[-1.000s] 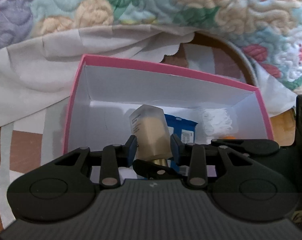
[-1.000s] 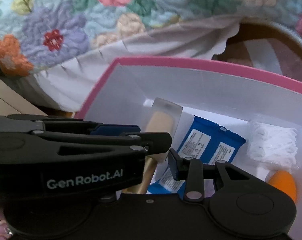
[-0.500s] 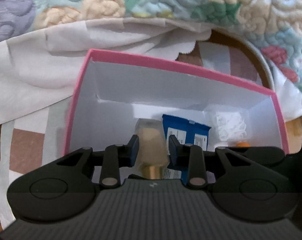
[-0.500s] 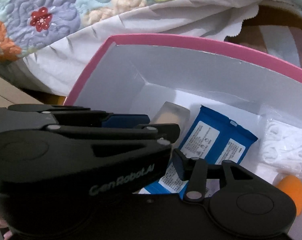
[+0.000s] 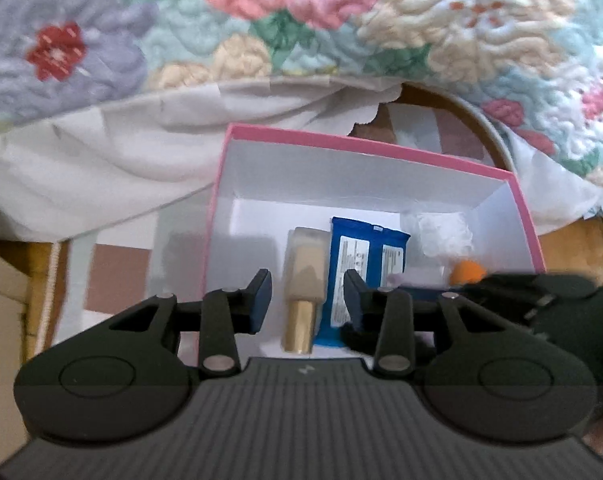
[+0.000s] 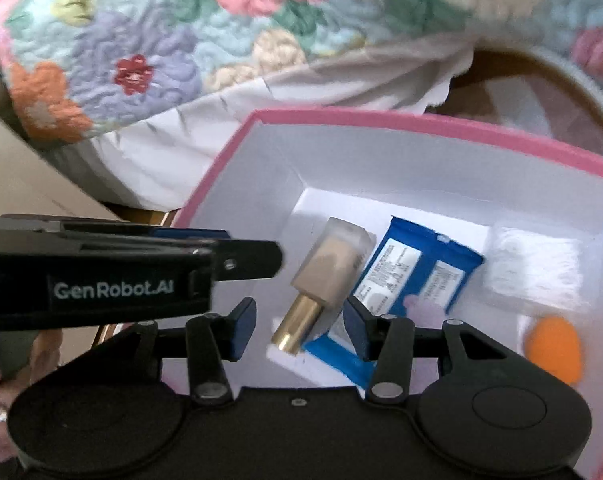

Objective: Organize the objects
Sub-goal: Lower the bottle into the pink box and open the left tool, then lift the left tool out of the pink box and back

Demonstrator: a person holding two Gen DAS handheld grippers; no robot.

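Released since the earlier frame: bottle (image 5: 304, 280) lies flat on the box (image 5: 365, 148) floor, touching the blue packet (image 5: 365, 264); left tool (image 5: 307, 294) now wide, empty, above it. Right tool (image 6: 299, 330) also wide, empty.

Risk: a low withdrawal could clip the near box wall or nudge the bottle, which may roll.

Nearby: white bundle (image 6: 537, 276), orange sponge (image 6: 553, 350), quilt (image 5: 301, 20) behind. Tools crowd each other over the box.

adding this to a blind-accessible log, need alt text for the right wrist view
An open pink box with a white interior holds a beige bottle with a gold cap, a blue packet, a white bundle and an orange piece. The right gripper hovers open above it; a floral quilt lies behind.
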